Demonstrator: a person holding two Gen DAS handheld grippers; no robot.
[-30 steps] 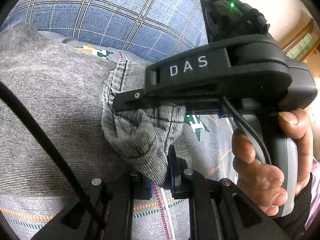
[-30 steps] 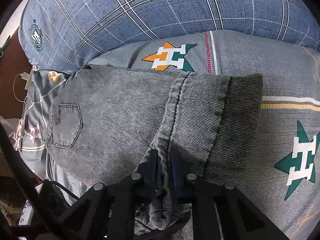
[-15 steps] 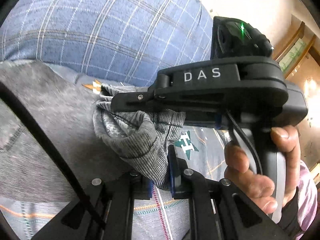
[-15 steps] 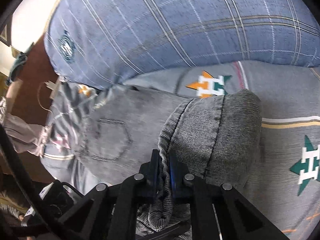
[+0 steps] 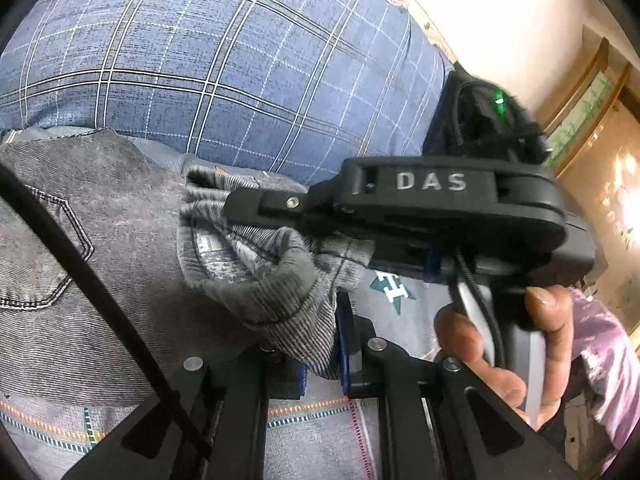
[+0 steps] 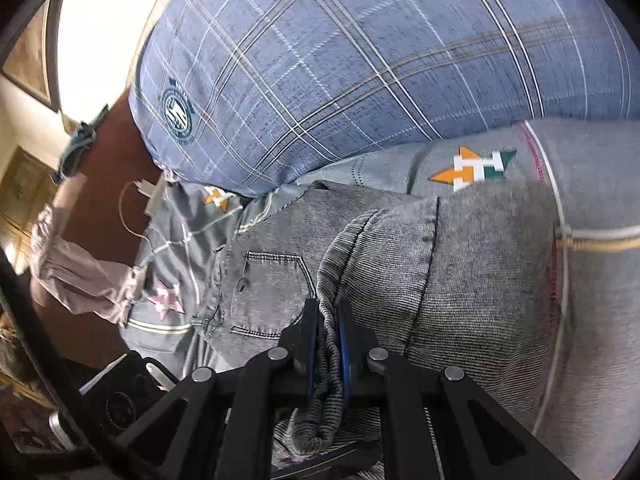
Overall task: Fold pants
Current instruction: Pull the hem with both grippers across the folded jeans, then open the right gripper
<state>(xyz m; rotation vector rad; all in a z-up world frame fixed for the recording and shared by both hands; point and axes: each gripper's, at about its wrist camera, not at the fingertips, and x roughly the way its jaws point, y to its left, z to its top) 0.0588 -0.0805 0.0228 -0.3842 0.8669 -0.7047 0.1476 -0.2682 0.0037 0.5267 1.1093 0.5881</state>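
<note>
Grey denim pants (image 5: pixel 100 248) lie on a bed, seat and back pocket (image 5: pixel 44 264) up. My left gripper (image 5: pixel 320 344) is shut on the bunched leg cuffs (image 5: pixel 280 288) and holds them over the seat. My right gripper (image 6: pixel 329 332) is shut on the same cuff edge (image 6: pixel 332 360); in the left wrist view its finger (image 5: pixel 272 208) lies across the cuffs. In the right wrist view the folded-over leg (image 6: pixel 460 280) covers part of the seat beside the back pocket (image 6: pixel 272 292).
A big blue plaid pillow (image 5: pixel 224 64) (image 6: pixel 380 52) lies just behind the pants. The grey bedsheet (image 6: pixel 600 184) has star prints. A brown floor with a pink cloth (image 6: pixel 80 280) shows left of the bed. A wooden door frame (image 5: pixel 600 80) stands at right.
Both grippers have carried the leg cuffs further over the pants toward the waist; the back pocket now shows in the left wrist view and sits nearer in the right.
</note>
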